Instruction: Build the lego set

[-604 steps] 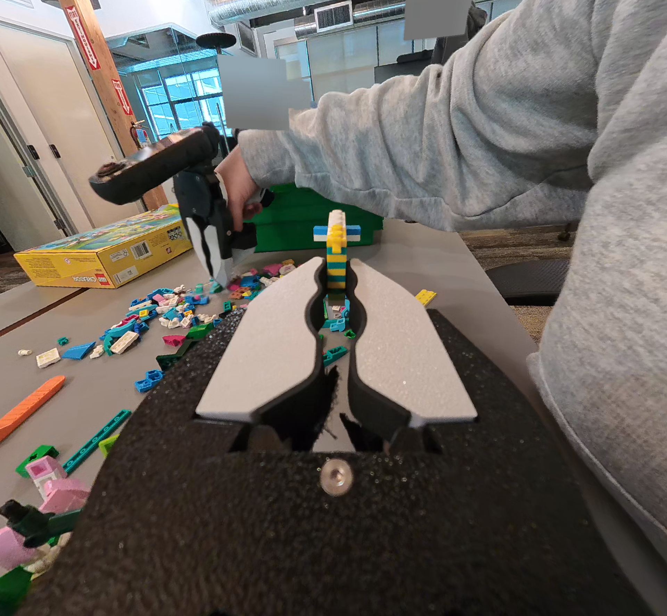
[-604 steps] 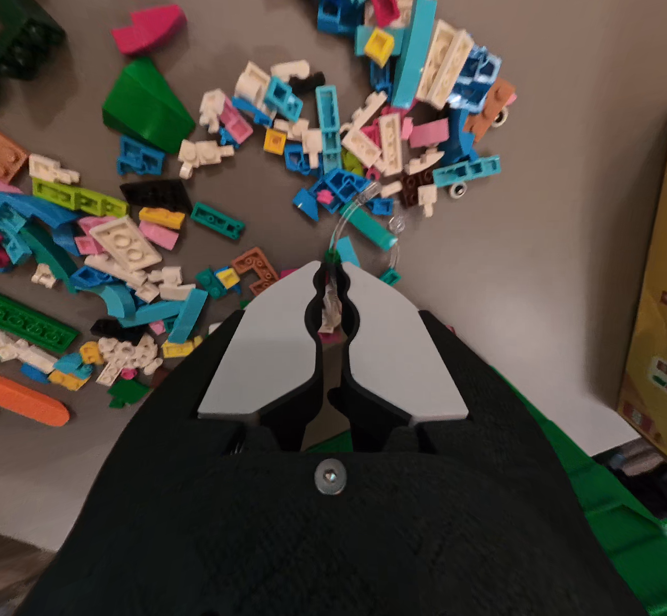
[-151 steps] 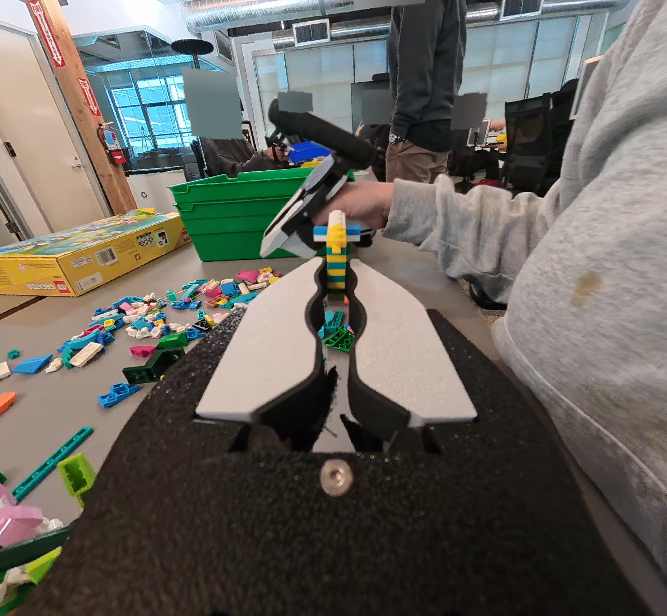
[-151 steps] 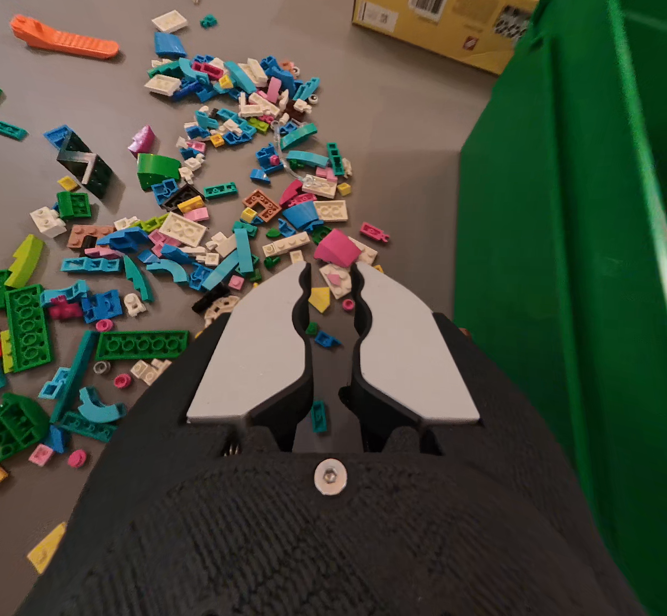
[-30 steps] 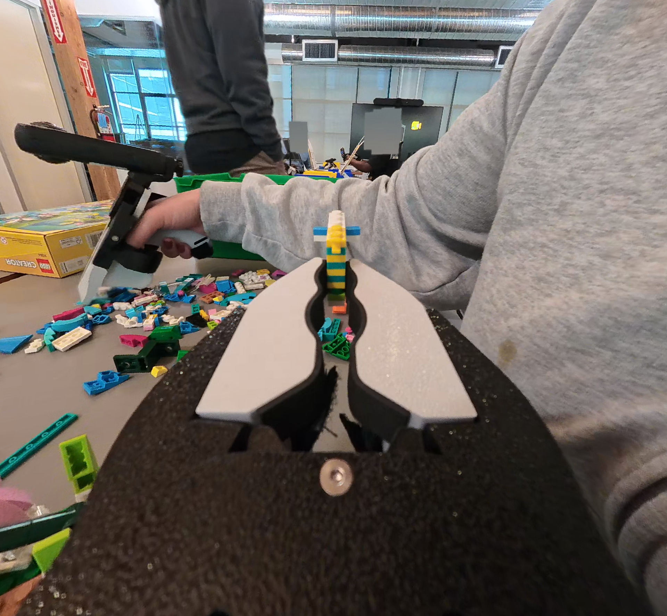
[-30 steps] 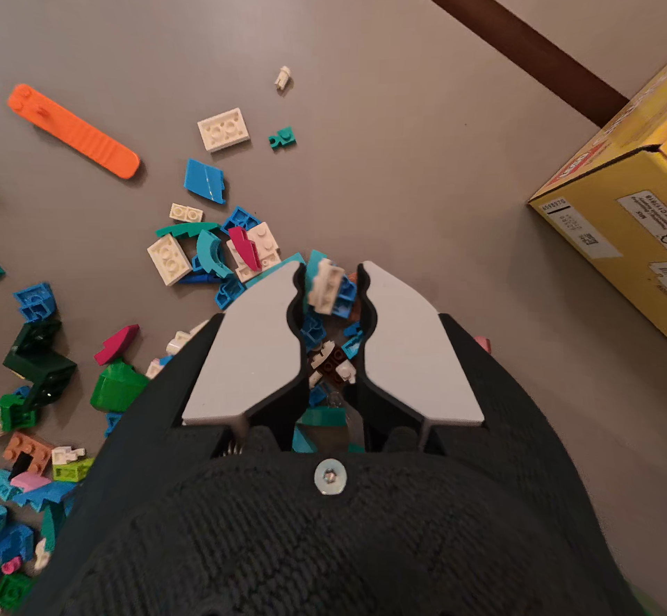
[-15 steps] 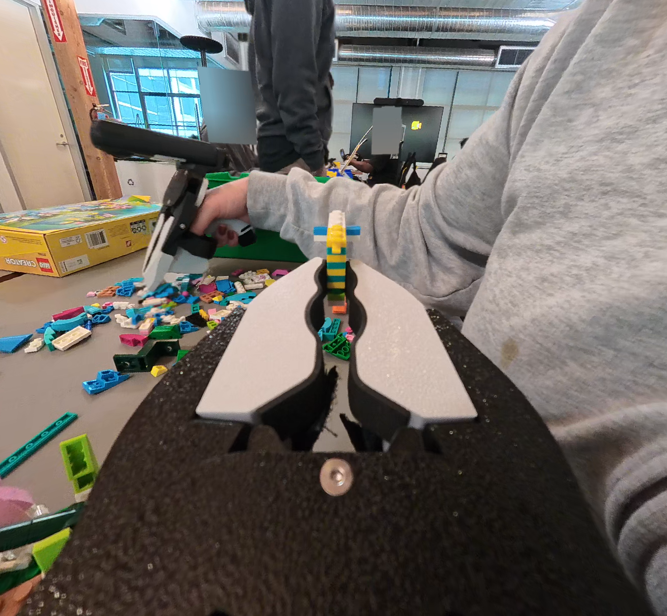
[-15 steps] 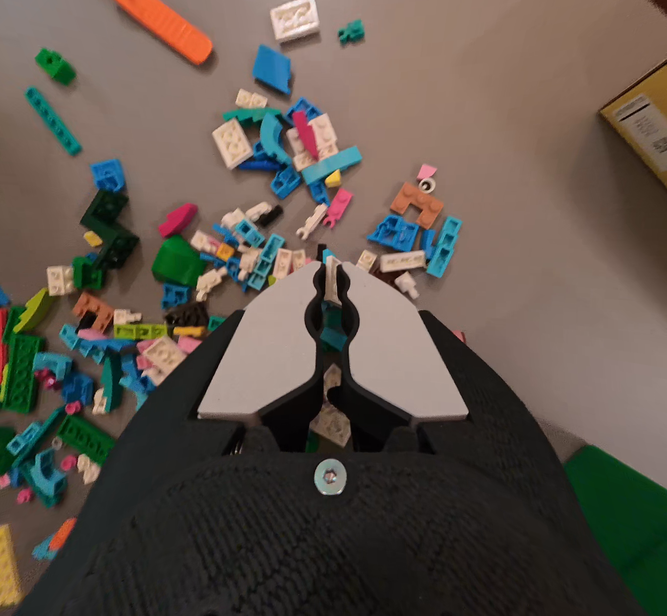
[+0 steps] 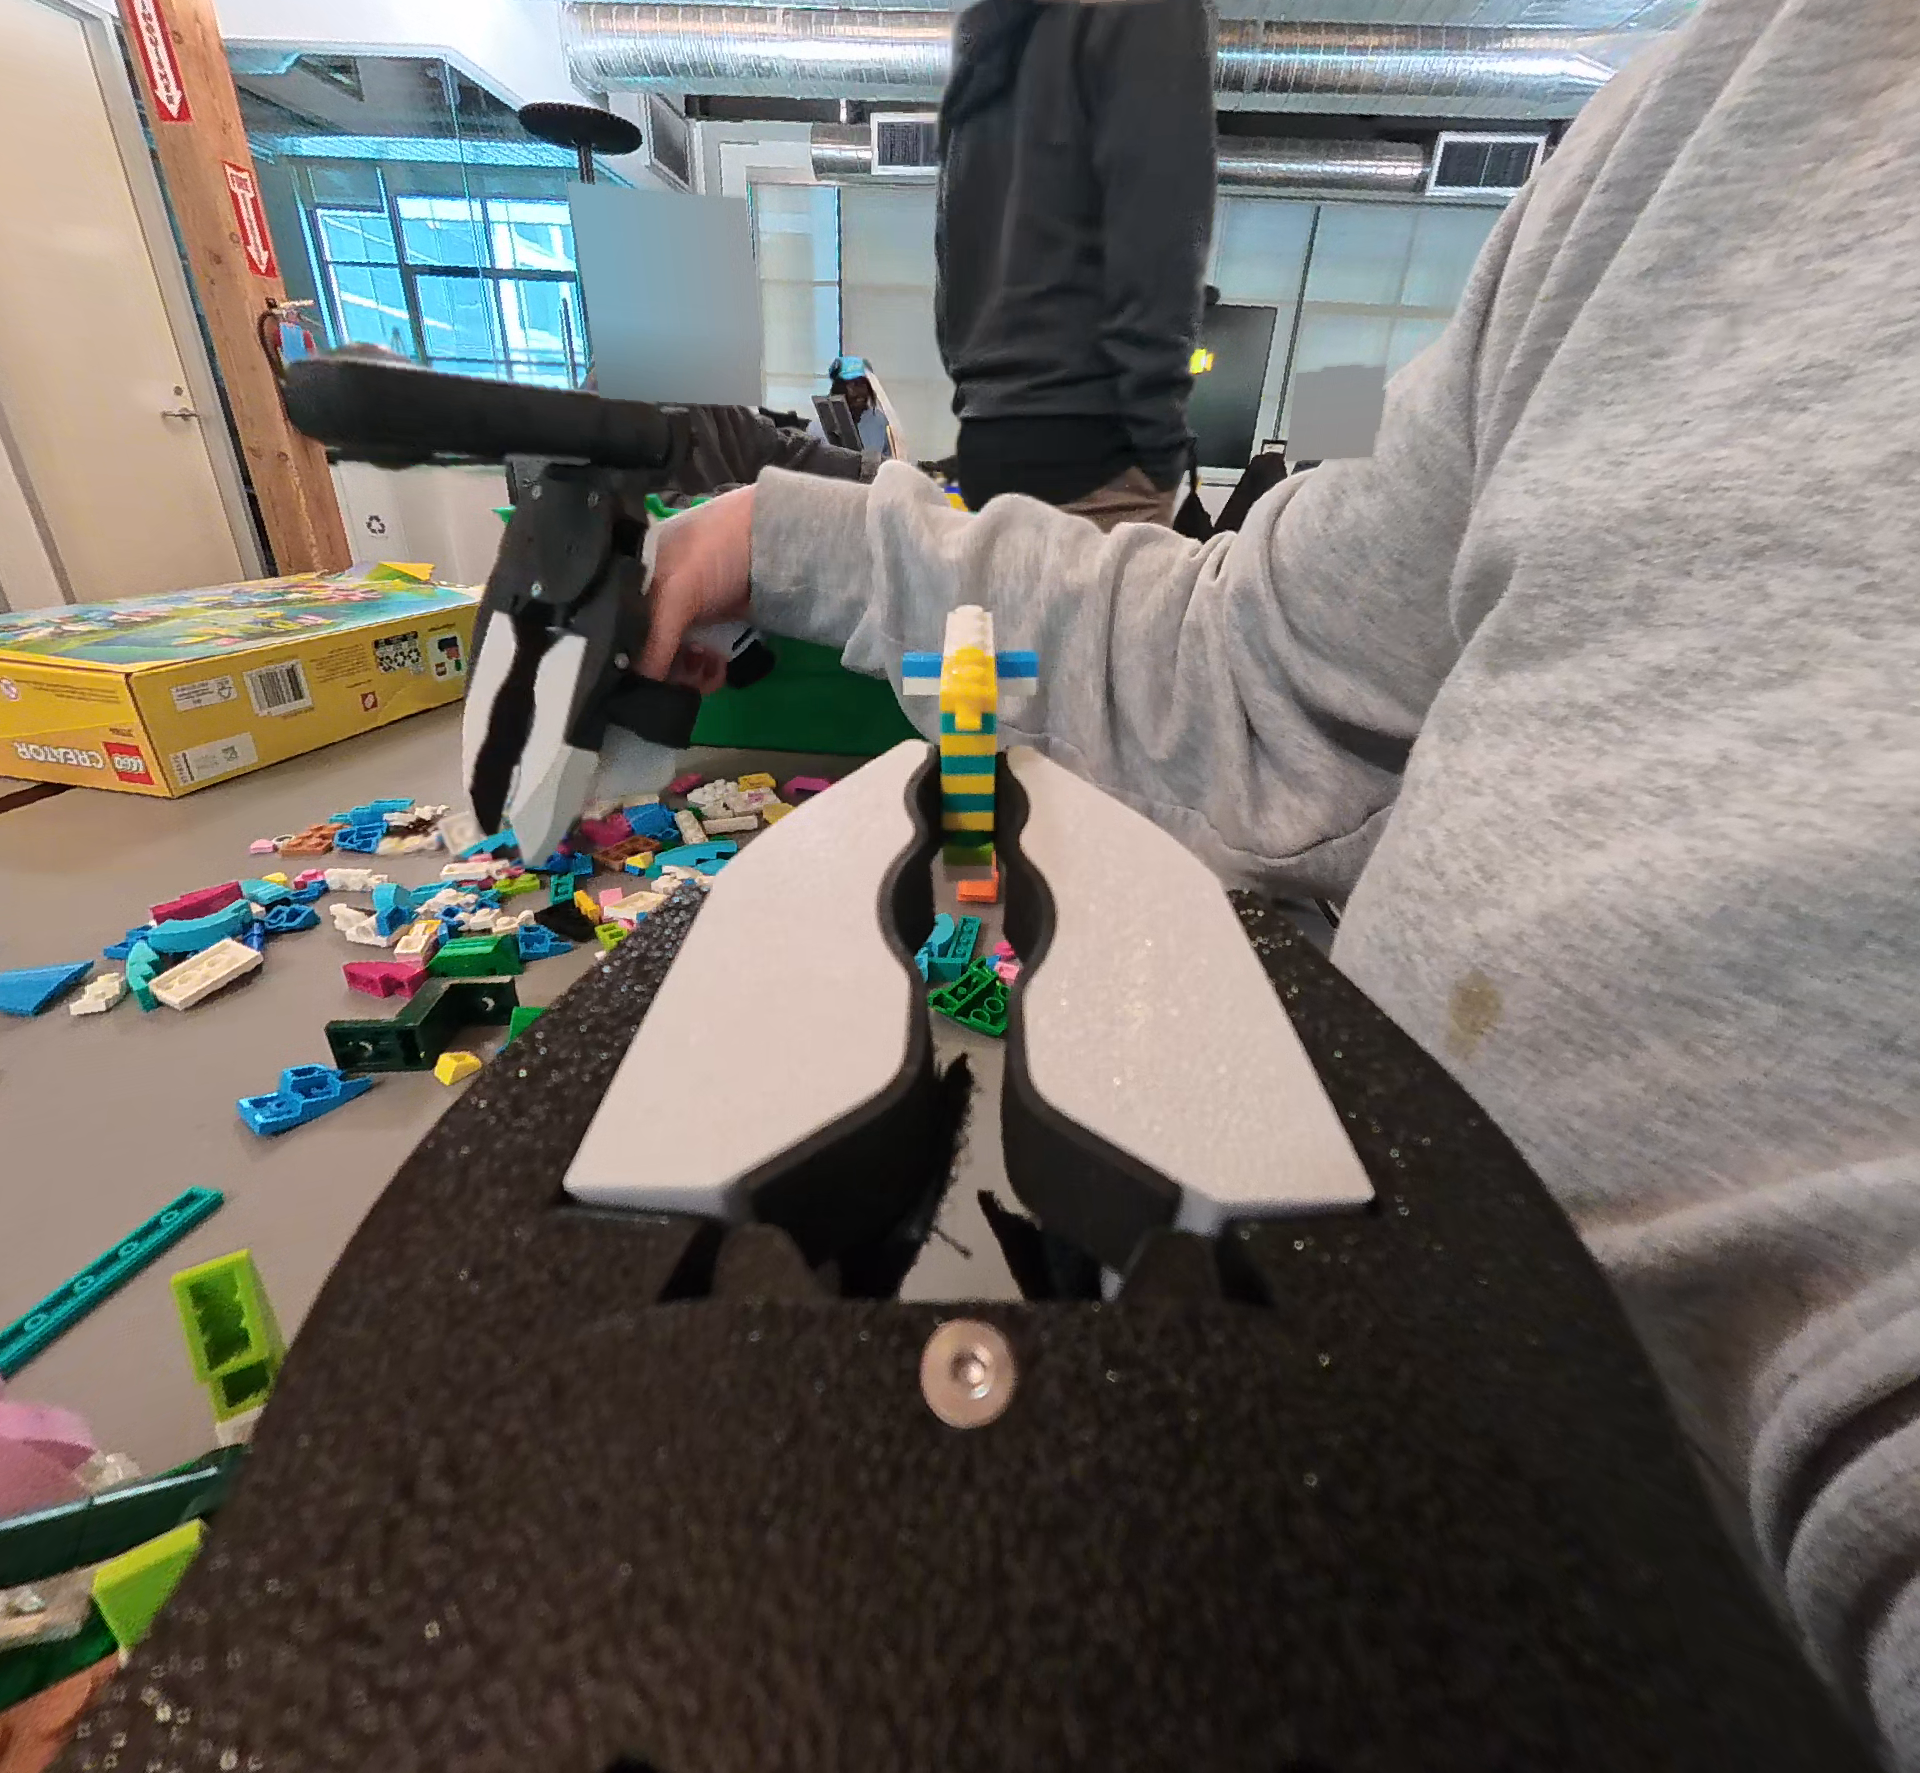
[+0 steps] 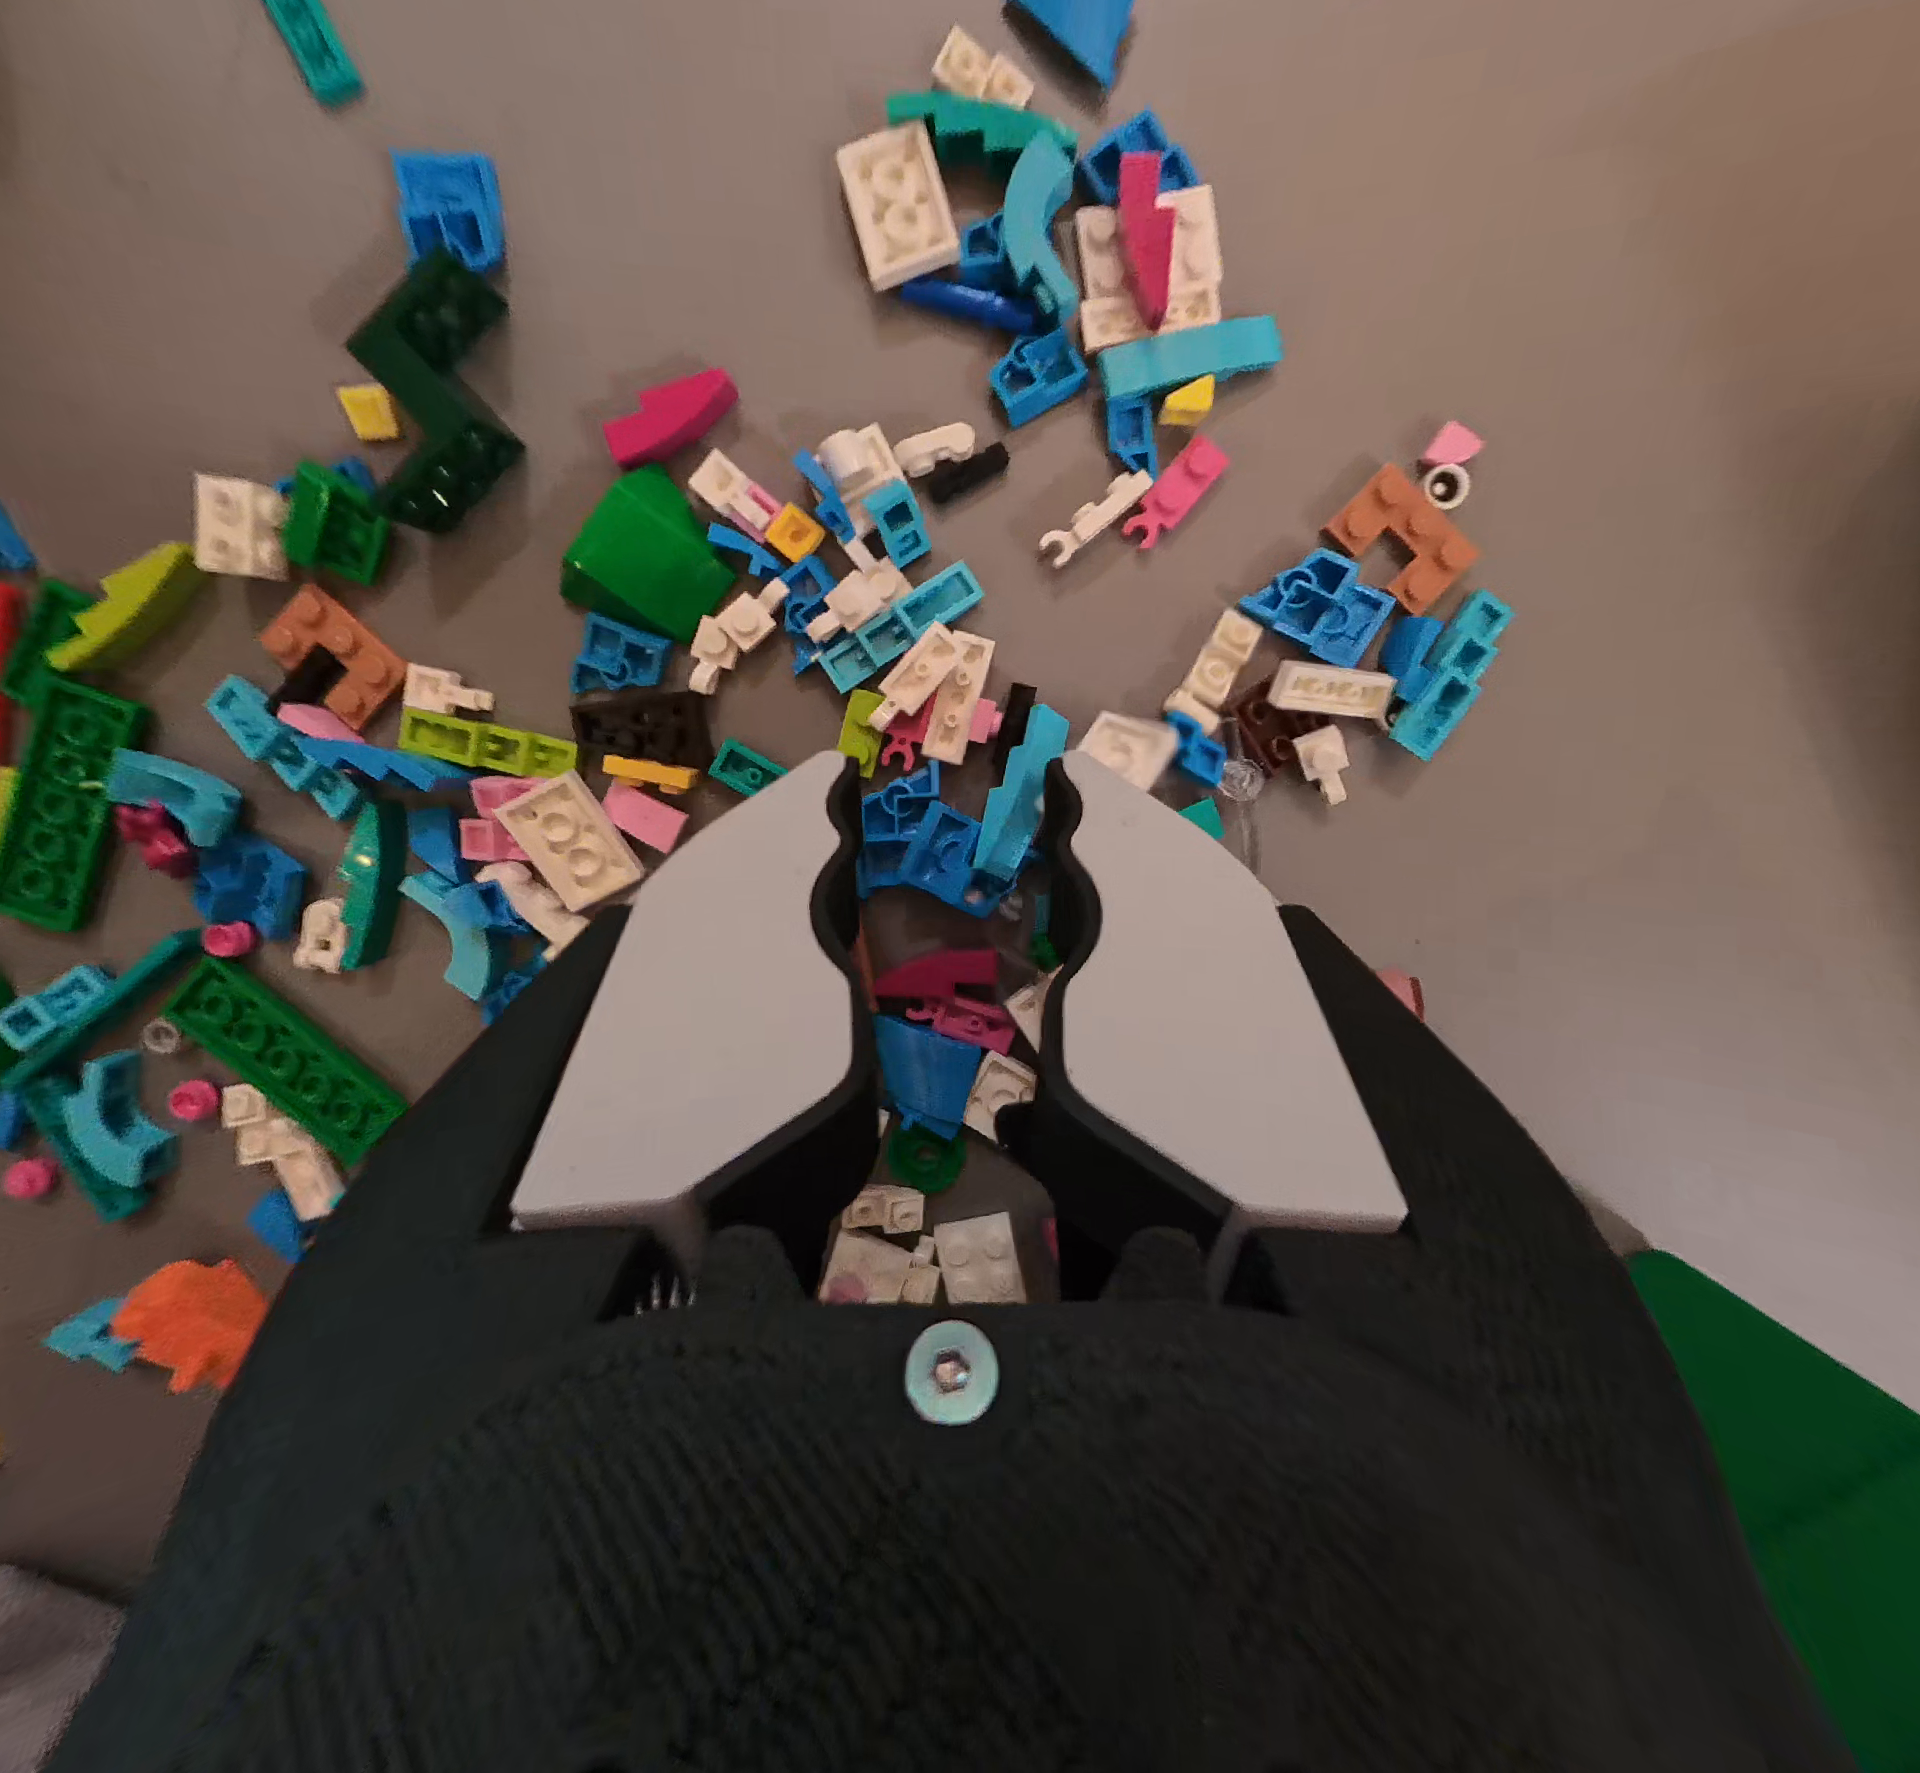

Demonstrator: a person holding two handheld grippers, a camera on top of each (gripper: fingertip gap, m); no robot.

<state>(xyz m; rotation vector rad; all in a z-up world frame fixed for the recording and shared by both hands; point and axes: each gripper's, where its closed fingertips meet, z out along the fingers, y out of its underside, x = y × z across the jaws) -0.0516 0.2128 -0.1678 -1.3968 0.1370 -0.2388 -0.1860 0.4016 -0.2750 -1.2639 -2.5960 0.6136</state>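
A left gripper (image 9: 966,788) clamps a striped tower of small bricks (image 9: 968,747), its pads pressed on the lower yellow-and-teal courses, while blue-and-white crosspieces and a white cap stand clear above the fingertips. The tower is upright, at 12 o'clock from the gripper's body, lifted above the grey table (image 9: 156,1079).

At 10 o'clock in the same view, the right gripper (image 10: 951,778), worked by a hand (image 9: 691,580) in a grey sleeve (image 9: 1143,643), points down into a scatter of loose bricks (image 10: 727,580). Its fingers stand moderately apart with nothing gripped; several blue pieces (image 10: 925,840) lie on the table between the pads, and a light-blue sloped piece (image 10: 1023,809) leans against the right-hand one. Whether the left pad touches anything cannot be told.

A yellow toy box (image 9: 208,674) lies at 9 o'clock and a green bin (image 9: 800,705) sits behind the sleeve; a bystander in a dark top (image 9: 1070,248) stands at 12 o'clock.

Handled well, this calls for singling out one piece in so crowded a heap, judging by the tangle between the pads: centre the fingers on a lone brick's flat sides before squeezing. The held tower looks tall and narrow, so a steady, level left grip would likely keep it from tilting.
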